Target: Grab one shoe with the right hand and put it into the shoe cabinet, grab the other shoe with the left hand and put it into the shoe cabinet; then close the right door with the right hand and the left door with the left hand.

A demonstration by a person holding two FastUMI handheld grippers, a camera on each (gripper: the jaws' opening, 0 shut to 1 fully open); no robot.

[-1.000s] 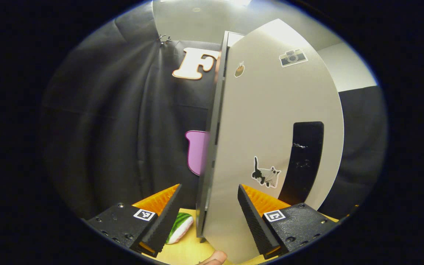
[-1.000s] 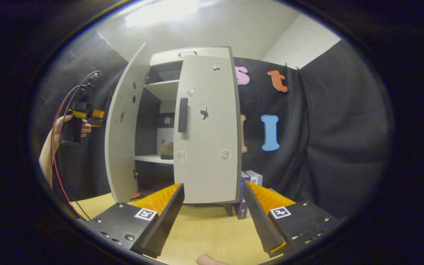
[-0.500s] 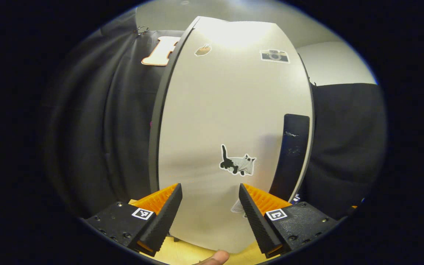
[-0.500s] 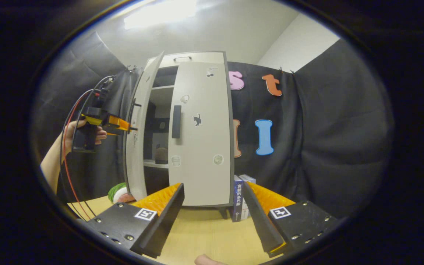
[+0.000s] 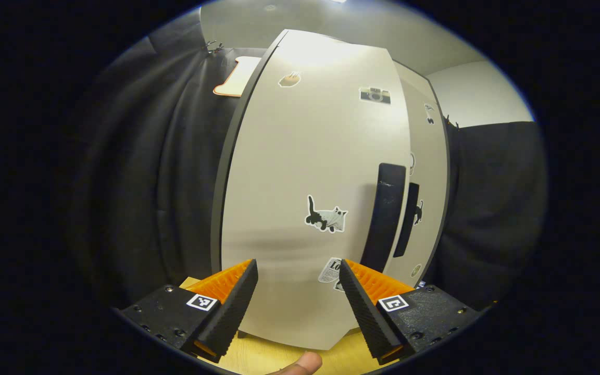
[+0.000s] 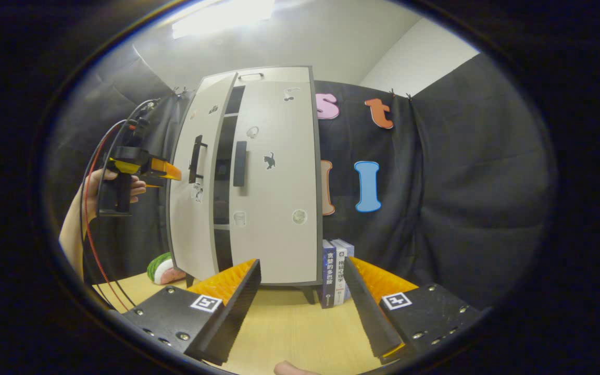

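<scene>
At ten o'clock in the right gripper view: left door [image 6: 194,182] now nearly shut, a narrow gap left from half-open a second ago. Left gripper [image 5: 297,291] jaws apart at its face; right gripper [image 6: 302,297] apart, idle. Right door [image 6: 279,177] closed. Shoes hidden inside.

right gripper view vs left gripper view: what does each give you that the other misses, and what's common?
Right gripper view: the whole shoe cabinet from farther off, the dark gap between its doors, the books beside it, a watermelon-patterned item, and the left gripper by the left door.

Left gripper view: the left door's face close up, with its camera sticker and newspaper sticker.

Both: left door, right door, both dark handles, wooden tabletop.
</scene>
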